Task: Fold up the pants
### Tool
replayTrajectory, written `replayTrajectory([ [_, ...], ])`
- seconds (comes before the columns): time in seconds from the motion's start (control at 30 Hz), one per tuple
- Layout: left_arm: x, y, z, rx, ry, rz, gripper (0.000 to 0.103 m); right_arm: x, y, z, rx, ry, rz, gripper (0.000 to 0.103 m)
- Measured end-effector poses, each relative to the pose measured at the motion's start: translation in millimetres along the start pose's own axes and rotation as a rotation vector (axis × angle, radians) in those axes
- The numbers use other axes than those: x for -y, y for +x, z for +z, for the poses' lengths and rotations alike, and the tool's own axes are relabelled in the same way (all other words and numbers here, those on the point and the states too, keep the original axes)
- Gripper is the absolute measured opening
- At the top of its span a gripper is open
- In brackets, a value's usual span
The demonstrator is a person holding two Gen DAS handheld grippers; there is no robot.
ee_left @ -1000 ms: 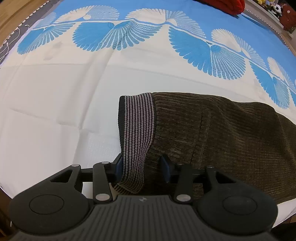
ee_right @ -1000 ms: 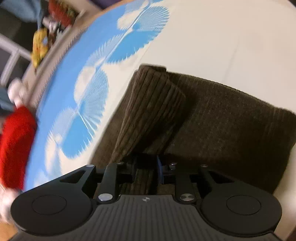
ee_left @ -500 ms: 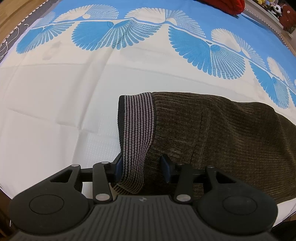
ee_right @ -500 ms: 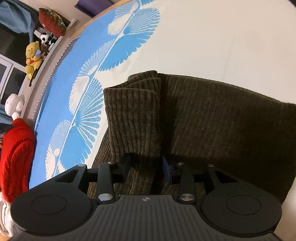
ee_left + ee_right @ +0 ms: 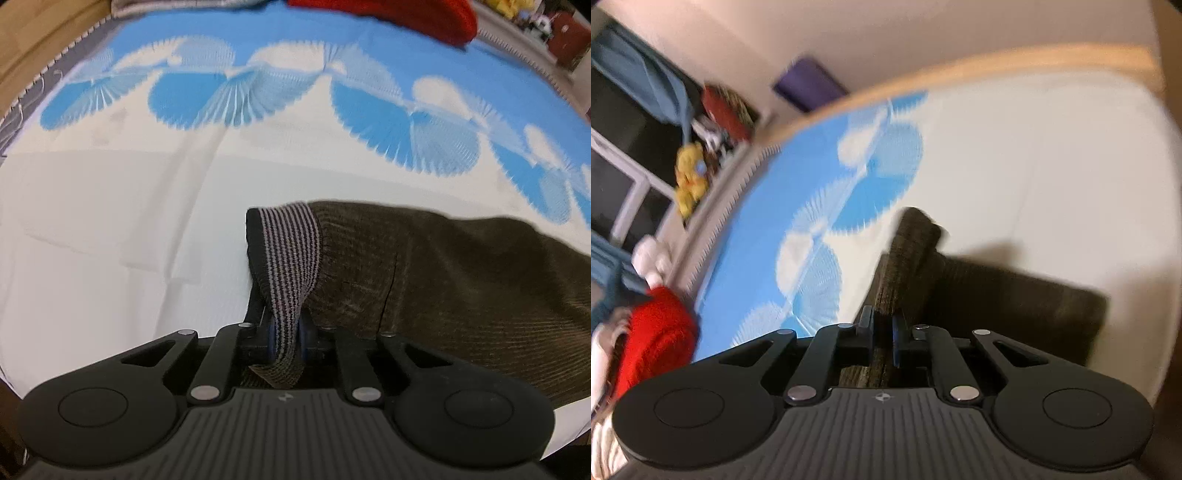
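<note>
Left wrist view: left gripper (image 5: 286,338) is closed on the striped waistband (image 5: 291,251) of the brown pants (image 5: 443,280).
Right wrist view: right gripper (image 5: 882,332) is closed on a raised fold of the pants (image 5: 1015,299).
Pants place: on the white and blue bedsheet (image 5: 129,221), pinched parts lifted.
Background: red garment (image 5: 653,332), blurred.

White bed sheet (image 5: 110,258) with a band of blue fan-shaped prints (image 5: 369,122) across the far side, creases in the white part. Red knit garment (image 5: 406,14) lies at the far edge of the sheet; also seen in the right wrist view, lower left. Yellow plush toy (image 5: 689,177) on a ledge beyond the bed, white plush toy (image 5: 652,254) nearer the red knit. Purple flat object (image 5: 809,85) against the wall, blurred. Wooden floor (image 5: 44,33) past the sheet's left corner.
</note>
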State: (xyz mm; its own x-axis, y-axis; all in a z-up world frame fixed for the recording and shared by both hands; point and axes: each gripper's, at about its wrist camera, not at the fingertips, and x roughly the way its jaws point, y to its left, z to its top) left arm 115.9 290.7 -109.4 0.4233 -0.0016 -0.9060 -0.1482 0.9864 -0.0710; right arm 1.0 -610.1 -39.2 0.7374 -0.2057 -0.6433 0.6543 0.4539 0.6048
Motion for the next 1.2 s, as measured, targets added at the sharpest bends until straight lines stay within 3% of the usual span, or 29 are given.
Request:
replayTrajectory([
  [0.07,-2,-10,-4,0.016,-0.005,-0.021,0.012,12,-22,2,0.039,0.009,-0.021,0.008],
  [0.13,-8,-16,-9,0.017,-0.02,-0.031,0.012,24,-29,2,0.037,0.005,-0.096,0.008],
  [0.27,-17,-8,-15,-0.053,-0.028,-0.009,0.012,61,-4,-5,-0.128,0.045,-0.299,0.008],
  [0.33,-15,-2,-17,-0.093,0.0,0.001,0.013,81,14,-9,-0.219,0.115,-0.348,0.01],
  [0.4,-14,-6,-16,-0.079,-0.008,0.008,0.018,85,27,-11,-0.267,0.096,-0.402,0.015],
  [0.57,-22,-35,-12,0.079,-0.05,0.03,0.023,63,9,-7,-0.115,-0.001,-0.471,0.018],
  [0.67,-18,-44,-10,0.145,-0.05,-0.054,0.023,39,-2,-5,-0.009,-0.108,-0.429,0.019],
  [0.77,-6,-31,-9,0.089,0.015,-0.116,0.023,22,1,-6,0.006,-0.188,-0.319,0.022],
  [0.83,-1,0,-14,-0.065,0.064,-0.014,0.017,12,9,-12,-0.041,-0.226,-0.233,0.023],
  [0.87,-2,15,-16,-0.135,0.079,0.037,0.005,7,12,-15,-0.067,-0.244,-0.203,0.023],
  [0.9,-3,20,-17,-0.15,0.088,0.061,0.002,3,16,-18,-0.091,-0.261,-0.185,0.024],
  [0.97,-7,14,-13,-0.12,0.039,0.04,0.003,-5,25,-24,-0.145,-0.292,-0.157,0.028],
  [1.1,7,-21,-4,0.103,0.072,0.037,0.012,-17,31,-30,-0.181,-0.319,-0.119,0.028],
  [1.2,23,-15,3,0.125,0.087,-0.012,0.012,-26,30,-34,-0.185,-0.349,-0.092,0.03],
])
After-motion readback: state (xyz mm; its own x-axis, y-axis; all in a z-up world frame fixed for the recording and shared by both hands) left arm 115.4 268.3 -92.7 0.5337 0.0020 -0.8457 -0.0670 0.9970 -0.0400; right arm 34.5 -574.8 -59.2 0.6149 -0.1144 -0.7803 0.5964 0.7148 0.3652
